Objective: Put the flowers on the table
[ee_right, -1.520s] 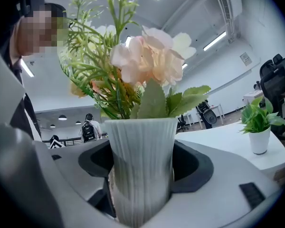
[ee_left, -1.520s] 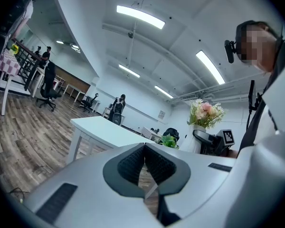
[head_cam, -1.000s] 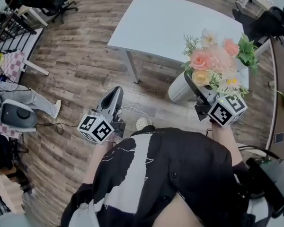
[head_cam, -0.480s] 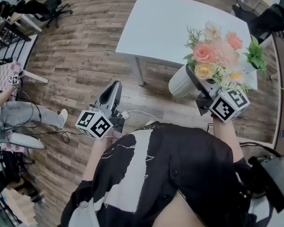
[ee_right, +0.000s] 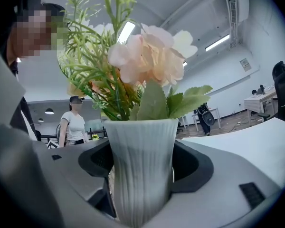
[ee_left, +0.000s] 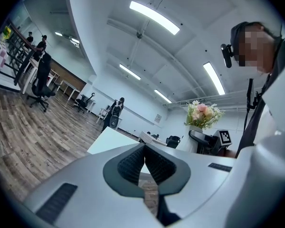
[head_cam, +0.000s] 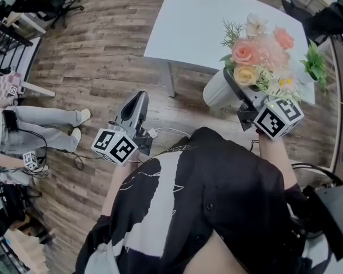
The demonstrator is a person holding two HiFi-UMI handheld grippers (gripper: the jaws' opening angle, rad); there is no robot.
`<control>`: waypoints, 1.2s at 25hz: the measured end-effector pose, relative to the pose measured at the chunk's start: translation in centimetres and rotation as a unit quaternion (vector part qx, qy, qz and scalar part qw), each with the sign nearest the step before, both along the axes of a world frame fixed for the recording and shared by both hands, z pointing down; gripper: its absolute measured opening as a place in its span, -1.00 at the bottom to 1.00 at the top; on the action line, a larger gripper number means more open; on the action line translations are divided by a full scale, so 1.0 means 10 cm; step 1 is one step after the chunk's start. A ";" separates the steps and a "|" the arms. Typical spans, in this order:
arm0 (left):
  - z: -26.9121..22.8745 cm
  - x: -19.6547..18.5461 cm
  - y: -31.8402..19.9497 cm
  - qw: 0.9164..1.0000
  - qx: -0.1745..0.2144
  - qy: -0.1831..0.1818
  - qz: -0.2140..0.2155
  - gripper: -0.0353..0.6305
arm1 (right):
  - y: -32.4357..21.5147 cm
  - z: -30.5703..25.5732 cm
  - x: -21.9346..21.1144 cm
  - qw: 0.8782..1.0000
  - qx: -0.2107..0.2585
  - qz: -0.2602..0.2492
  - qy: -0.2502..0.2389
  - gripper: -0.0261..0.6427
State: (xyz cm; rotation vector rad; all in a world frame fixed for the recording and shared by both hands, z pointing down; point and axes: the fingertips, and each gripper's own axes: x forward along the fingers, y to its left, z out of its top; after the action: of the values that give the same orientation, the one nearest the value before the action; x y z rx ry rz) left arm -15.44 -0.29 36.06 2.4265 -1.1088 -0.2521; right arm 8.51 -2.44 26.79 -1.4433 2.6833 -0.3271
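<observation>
The right gripper (ee_right: 141, 163) is clamped on a white ribbed vase (head_cam: 216, 90) of pink, peach and yellow flowers (head_cam: 257, 53), held above the brown wood-plank floor (head_cam: 97, 56) just short of the white rectangular table's (head_cam: 206, 21) near edge. The left gripper's (ee_left: 145, 156) jaws are pressed together, empty.

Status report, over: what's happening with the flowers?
Right gripper shut on vase of flowers. Left gripper shut, empty. White table just ahead, nothing seen blocking.

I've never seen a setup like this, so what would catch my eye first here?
The pink and peach flowers in a white ribbed vase, clamped in the right gripper at the head view's right. Ahead stands a white table; the left gripper, shut and empty, is at the left.
</observation>
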 end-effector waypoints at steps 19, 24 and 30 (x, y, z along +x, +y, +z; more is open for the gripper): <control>0.07 -0.27 -0.45 0.999 -0.017 -0.024 -0.034 -0.86 | -0.92 0.15 -0.31 0.998 -0.007 -0.061 -0.013 0.11; 0.04 -0.32 -0.63 0.998 -0.024 -0.017 -0.062 -0.86 | -1.24 0.17 -0.37 0.997 -0.016 -0.078 -0.016 0.11; 0.06 -0.41 -0.87 0.995 -0.034 -0.021 -0.086 -0.86 | -1.68 0.19 -0.54 0.994 -0.016 -0.108 -0.023 0.11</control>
State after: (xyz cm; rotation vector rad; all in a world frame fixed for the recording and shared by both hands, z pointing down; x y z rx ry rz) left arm -19.57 -9.00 36.68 2.2885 -1.3264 -0.2152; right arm 3.16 -19.19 28.70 -1.1397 2.8126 -0.4131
